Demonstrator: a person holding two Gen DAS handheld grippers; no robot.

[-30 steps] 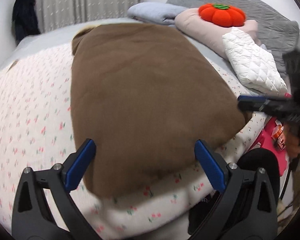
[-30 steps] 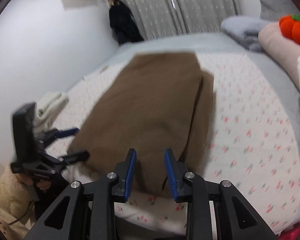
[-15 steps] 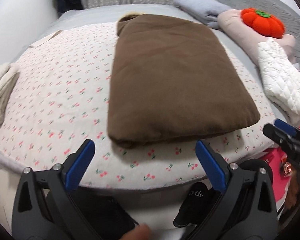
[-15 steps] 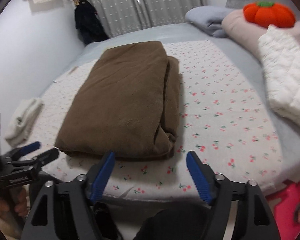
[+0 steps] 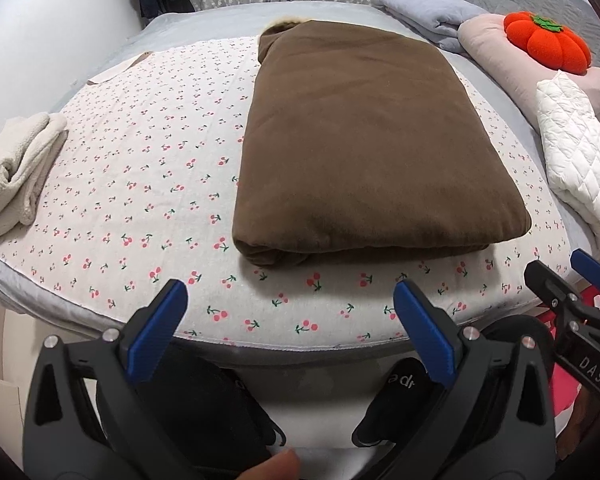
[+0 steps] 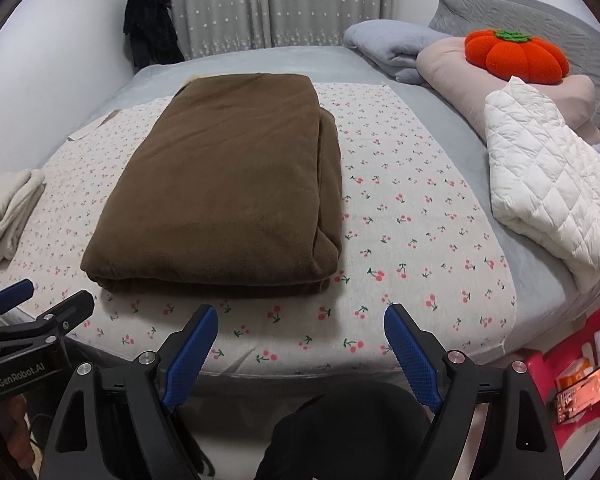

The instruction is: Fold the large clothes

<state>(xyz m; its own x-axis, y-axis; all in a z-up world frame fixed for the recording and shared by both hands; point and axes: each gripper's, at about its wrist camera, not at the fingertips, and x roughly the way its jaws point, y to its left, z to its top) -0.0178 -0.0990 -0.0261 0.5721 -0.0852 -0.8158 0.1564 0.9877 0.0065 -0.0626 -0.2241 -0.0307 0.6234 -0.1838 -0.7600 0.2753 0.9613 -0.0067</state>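
The brown garment lies folded into a thick rectangle on the cherry-print sheet, which covers the near part of the bed. Its layered edges show along the side nearest the pillows. Both grippers hang short of the mattress edge, clear of the cloth. The left gripper has its blue-padded jaws spread wide with nothing between them, and the right gripper is likewise spread wide and holds nothing.

A pink bin stands on the floor beside the bed, cut off by the frame edge; it seems to hold printed packets, though they are too blurred to name. On the bed's far side sit a white quilted item, an orange pumpkin cushion on a pink pillow, and a grey-blue folded blanket. A cream towel rests at the opposite edge, partly out of view. Dark shapes below the mattress are hard to make out.
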